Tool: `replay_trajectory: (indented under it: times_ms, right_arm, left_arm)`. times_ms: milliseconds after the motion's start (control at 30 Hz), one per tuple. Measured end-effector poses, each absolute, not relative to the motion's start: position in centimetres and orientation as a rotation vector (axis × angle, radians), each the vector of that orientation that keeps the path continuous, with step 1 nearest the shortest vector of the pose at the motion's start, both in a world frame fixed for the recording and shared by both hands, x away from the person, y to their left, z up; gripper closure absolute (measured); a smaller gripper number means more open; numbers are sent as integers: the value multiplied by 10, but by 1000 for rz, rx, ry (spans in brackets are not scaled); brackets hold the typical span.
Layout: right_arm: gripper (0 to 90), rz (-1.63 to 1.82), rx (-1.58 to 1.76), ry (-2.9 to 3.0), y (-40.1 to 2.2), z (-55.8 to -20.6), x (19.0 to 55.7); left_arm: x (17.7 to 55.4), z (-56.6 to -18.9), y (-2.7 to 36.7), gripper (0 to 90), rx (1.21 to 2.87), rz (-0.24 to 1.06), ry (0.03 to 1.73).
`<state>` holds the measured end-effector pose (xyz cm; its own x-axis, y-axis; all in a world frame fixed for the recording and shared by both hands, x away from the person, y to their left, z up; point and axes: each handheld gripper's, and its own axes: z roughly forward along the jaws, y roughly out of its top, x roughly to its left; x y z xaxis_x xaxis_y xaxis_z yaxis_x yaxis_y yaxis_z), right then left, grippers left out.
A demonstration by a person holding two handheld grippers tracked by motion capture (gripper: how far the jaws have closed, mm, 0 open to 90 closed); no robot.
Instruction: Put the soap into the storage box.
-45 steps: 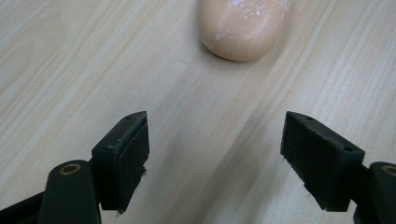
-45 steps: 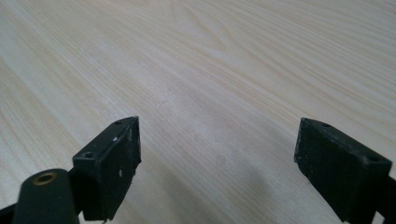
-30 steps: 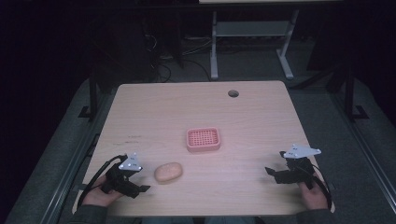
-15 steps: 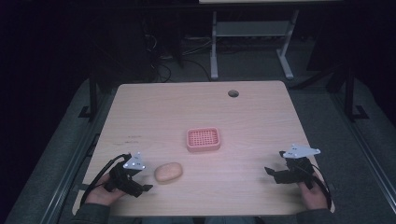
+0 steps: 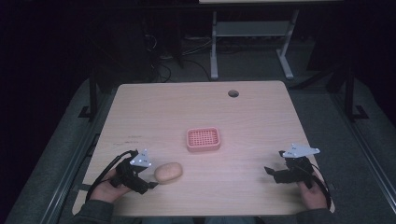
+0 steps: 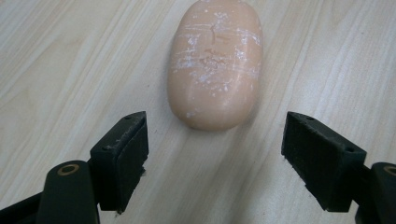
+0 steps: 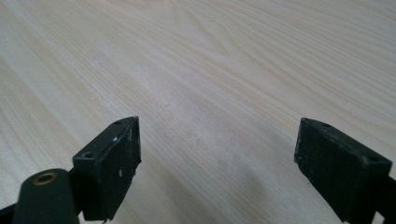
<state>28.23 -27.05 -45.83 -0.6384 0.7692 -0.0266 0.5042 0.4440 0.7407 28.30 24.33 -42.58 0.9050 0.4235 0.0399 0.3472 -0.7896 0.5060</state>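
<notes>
The left tongs (image 6: 212, 140) stand spread wide and empty, low over the pale wooden bench (image 5: 261, 116), with the peach-coloured oval bar of soap (image 6: 215, 60) lying flat just ahead of the jaws, not yet between them. To grasp it well, I judge the tongs should slide forward until the pads flank the bar's long sides near its middle, then close gently, since soap slips. The right tongs (image 7: 217, 154) rest released over bare wood. A pink perforated plastic soap dish (image 5: 203, 139) sits mid-bench; the room beyond is dark.
</notes>
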Motion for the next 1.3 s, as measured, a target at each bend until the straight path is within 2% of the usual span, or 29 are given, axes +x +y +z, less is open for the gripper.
replay_trajectory:
  times_ms: [1300]
  right_arm:
    - [141, 1021, 1078, 2344, -271, -458, 283]
  left_arm:
    - [306, -429, 209, 229, 2621, 134, 489]
